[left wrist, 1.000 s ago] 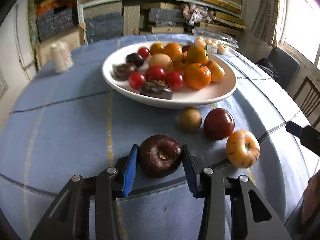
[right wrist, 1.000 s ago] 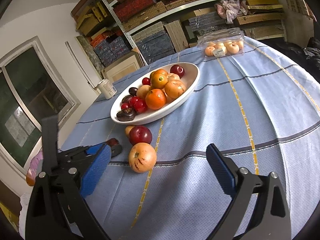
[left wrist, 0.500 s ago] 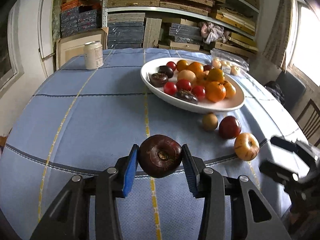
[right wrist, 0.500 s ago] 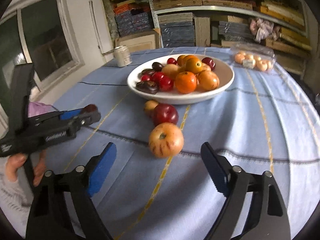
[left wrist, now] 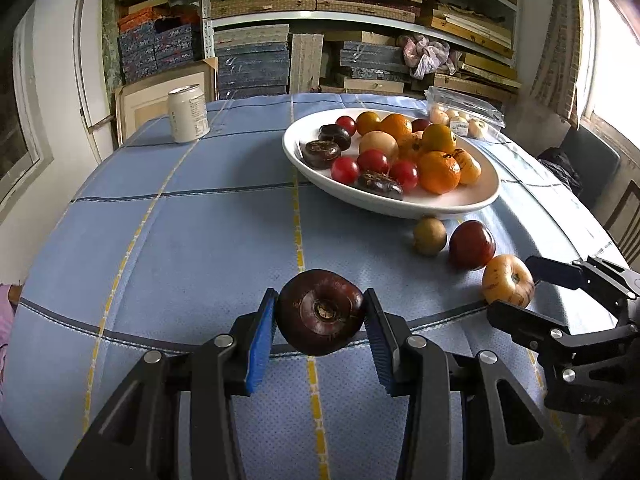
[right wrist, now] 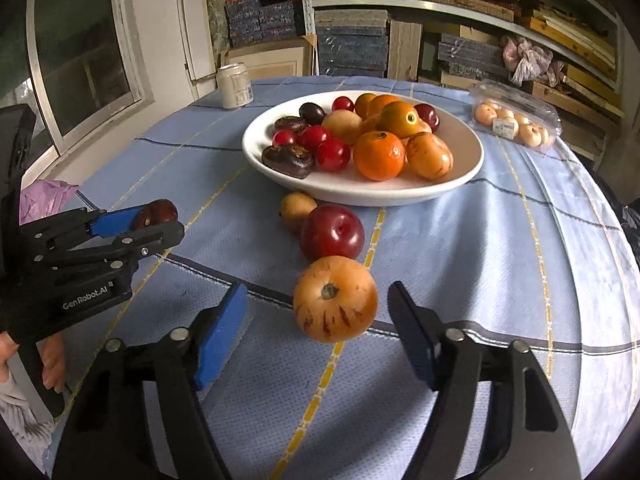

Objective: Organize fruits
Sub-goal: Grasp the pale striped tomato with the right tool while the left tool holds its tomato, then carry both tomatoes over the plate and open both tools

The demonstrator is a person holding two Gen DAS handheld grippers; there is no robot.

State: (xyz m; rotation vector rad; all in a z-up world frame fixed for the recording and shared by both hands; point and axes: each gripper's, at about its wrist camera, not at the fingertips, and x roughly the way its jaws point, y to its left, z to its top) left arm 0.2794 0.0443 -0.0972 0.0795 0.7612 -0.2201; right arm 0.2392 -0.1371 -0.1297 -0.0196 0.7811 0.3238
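Left gripper [left wrist: 319, 314] clamps dark fruit [left wrist: 320, 312], apparently lifted; right view alone shows right gripper [right wrist: 318, 336] agape, straddling striped fruit [right wrist: 335, 304] untouched.

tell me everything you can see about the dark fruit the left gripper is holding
The dark fruit is round, somewhat flattened, deep maroon-brown, with a glossy, slightly scuffed skin and a dry tan scar inside a ringed hollow facing the left wrist camera. It is pinched on both sides between the blue pads of the left gripper, held above the blue tablecloth, apart from the white bowl.
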